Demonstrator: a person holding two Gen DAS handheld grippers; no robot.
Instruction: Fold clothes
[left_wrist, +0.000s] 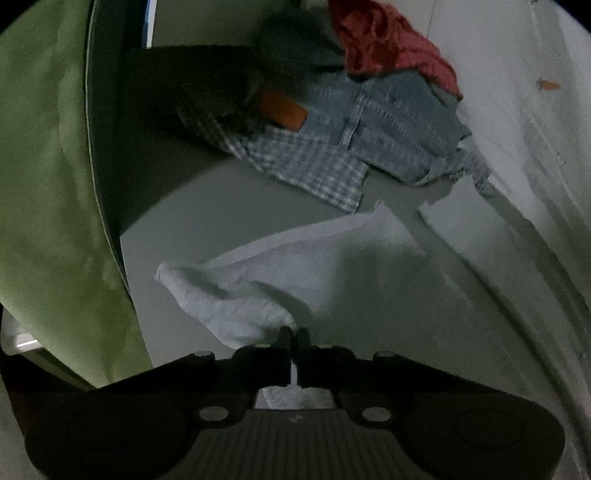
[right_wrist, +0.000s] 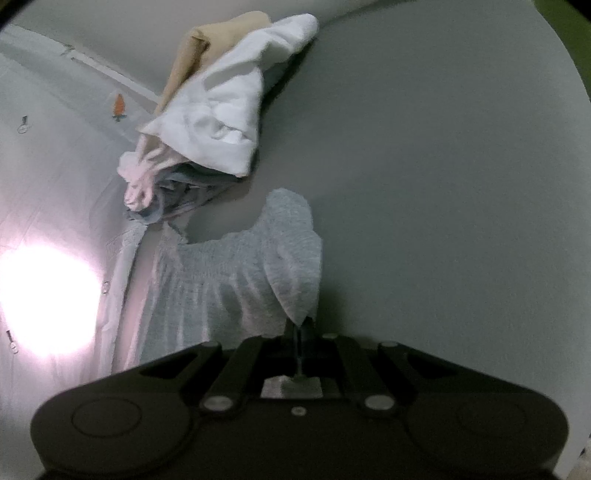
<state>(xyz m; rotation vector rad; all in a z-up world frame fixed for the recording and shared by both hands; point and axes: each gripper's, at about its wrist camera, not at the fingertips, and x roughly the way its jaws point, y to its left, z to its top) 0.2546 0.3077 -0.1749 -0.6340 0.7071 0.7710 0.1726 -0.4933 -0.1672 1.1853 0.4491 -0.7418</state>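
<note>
A pale bluish-white garment (left_wrist: 303, 266) lies partly lifted over the grey table (left_wrist: 207, 199). My left gripper (left_wrist: 294, 334) is shut on one bunched edge of it, and cloth shows between the fingers. In the right wrist view the same pale garment (right_wrist: 236, 273) shows a gathered, smocked band and hangs from my right gripper (right_wrist: 297, 324), which is shut on a fold of it. The garment spreads away to the left over the grey table (right_wrist: 443, 184).
A pile of denim (left_wrist: 388, 122), a blue plaid shirt (left_wrist: 314, 170) and a red cloth (left_wrist: 388, 40) lies at the far side. A green cloth (left_wrist: 48, 184) hangs at left. White and beige clothes (right_wrist: 221, 103) are heaped beside a white printed sheet (right_wrist: 55, 155).
</note>
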